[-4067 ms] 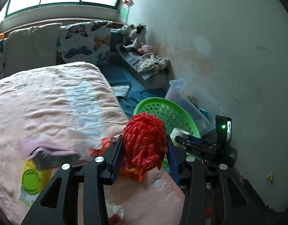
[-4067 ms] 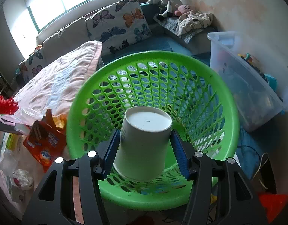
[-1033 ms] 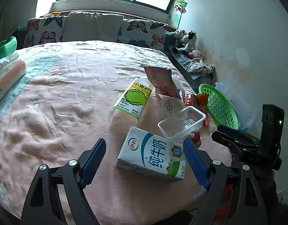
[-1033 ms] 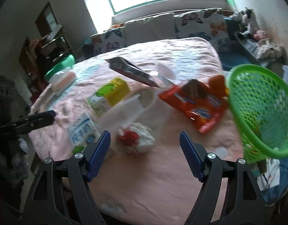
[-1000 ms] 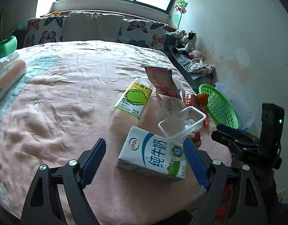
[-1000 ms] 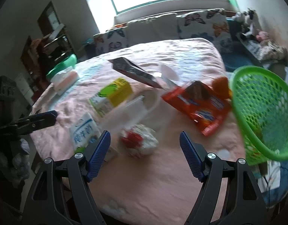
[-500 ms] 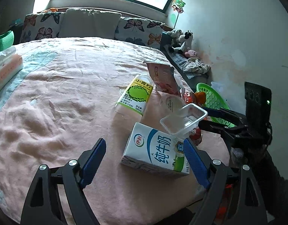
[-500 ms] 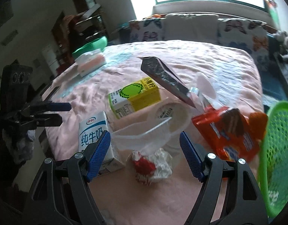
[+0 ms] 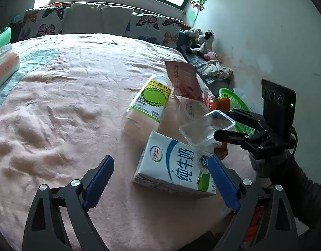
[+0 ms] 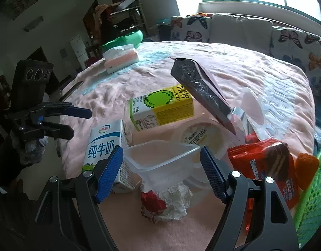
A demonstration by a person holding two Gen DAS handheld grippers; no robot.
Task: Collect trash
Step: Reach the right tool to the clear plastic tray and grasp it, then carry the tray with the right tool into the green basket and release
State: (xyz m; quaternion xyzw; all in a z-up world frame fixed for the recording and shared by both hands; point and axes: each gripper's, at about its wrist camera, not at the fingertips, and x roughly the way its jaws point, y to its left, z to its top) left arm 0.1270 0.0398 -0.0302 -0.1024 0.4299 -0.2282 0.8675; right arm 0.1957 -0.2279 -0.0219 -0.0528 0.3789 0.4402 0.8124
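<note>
Trash lies on a pink bed cover. A white and blue milk carton (image 9: 177,165) lies between the open fingers of my left gripper (image 9: 160,167); it also shows in the right wrist view (image 10: 106,144). A clear plastic tray (image 10: 160,161) sits between the open fingers of my right gripper (image 10: 161,161), untouched; it shows in the left wrist view (image 9: 206,126). Nearby lie a yellow-green juice carton (image 10: 160,108), a crumpled red-white wrapper (image 10: 164,202), an orange snack packet (image 10: 267,163), a foil pouch (image 10: 200,90) and a round lidded cup (image 10: 198,136). The green basket (image 10: 313,188) is at the right edge.
A tissue pack (image 10: 120,59) and a green bowl (image 10: 127,38) sit at the bed's far corner. Butterfly cushions (image 9: 152,26) line the back. Stuffed toys (image 9: 200,41) lie by the wall (image 9: 265,31) on the right.
Both grippers, earlier shut on a red mesh ball and a paper cup at the basket, are now open and empty. My right gripper moved in around the clear tray; my left closed in on the milk carton.
</note>
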